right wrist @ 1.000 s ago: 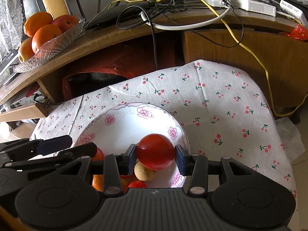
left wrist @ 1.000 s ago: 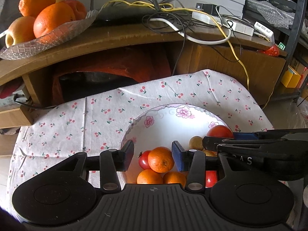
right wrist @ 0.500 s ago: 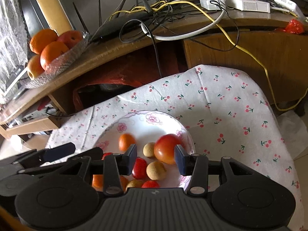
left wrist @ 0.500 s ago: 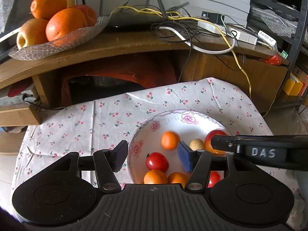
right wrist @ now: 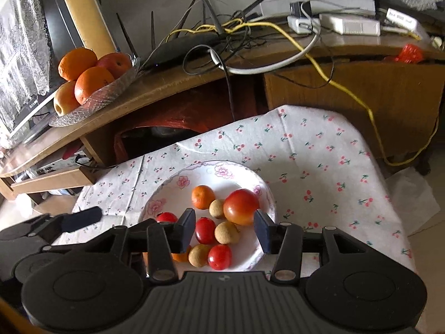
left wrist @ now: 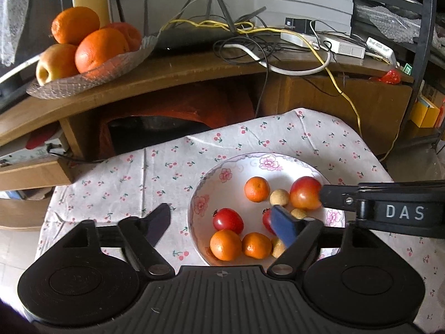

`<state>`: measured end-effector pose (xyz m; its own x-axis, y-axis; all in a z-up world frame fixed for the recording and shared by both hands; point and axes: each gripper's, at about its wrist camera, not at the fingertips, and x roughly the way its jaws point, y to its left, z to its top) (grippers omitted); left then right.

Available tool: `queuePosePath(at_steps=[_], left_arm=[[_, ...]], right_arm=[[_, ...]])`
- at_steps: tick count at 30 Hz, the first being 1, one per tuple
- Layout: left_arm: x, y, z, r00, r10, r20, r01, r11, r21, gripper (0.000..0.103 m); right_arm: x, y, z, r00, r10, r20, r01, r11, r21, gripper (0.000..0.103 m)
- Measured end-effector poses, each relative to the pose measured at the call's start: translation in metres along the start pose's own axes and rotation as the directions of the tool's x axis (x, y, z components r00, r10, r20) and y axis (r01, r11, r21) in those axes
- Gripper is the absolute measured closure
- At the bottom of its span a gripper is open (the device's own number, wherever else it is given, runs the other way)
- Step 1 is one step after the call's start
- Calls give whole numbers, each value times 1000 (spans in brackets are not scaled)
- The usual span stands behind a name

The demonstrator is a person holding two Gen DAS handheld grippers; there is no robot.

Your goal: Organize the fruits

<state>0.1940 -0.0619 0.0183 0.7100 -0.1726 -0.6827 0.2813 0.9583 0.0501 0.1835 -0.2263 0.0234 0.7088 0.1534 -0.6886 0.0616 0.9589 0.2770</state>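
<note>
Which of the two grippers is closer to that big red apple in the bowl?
Right. The right hand-held gripper hangs open just in front of the apple; the left hand-held gripper is open farther left, over the bowl's left rim.

Soft daylight, fisheye-warped edges, slight blur

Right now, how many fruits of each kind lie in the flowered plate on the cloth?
Small oranges: 3
Small red tomatoes: 3
Tan round fruits: 3
Large red-yellow fruit: 1
Total: 10 in the flowered plate, counted across both wrist views, since each view hides some.
</note>
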Motion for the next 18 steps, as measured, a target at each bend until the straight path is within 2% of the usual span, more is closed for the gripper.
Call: queuePosePath(at_steps=[11, 13, 15, 18], left_arm=[[-20, -2, -9, 999, 27, 23, -27, 1000, -9, 14], [-25, -2, -11, 999, 37, 30, -36, 999, -10, 9], [-29, -4, -14, 996, 74, 39, -74, 997, -2, 0], [-36, -7, -19, 995, 87, 58, -88, 996, 19, 0]], right_arm=[[-26, -2, -15, 999, -35, 22, 36, 999, -4, 56], [-31, -1, -18, 999, -35, 22, 35, 999, -5, 56], [-35, 0, -22, 999, -39, 27, 39, 999, -7, 56], [-45, 2, -28, 998, -43, 39, 44, 999, -15, 56]])
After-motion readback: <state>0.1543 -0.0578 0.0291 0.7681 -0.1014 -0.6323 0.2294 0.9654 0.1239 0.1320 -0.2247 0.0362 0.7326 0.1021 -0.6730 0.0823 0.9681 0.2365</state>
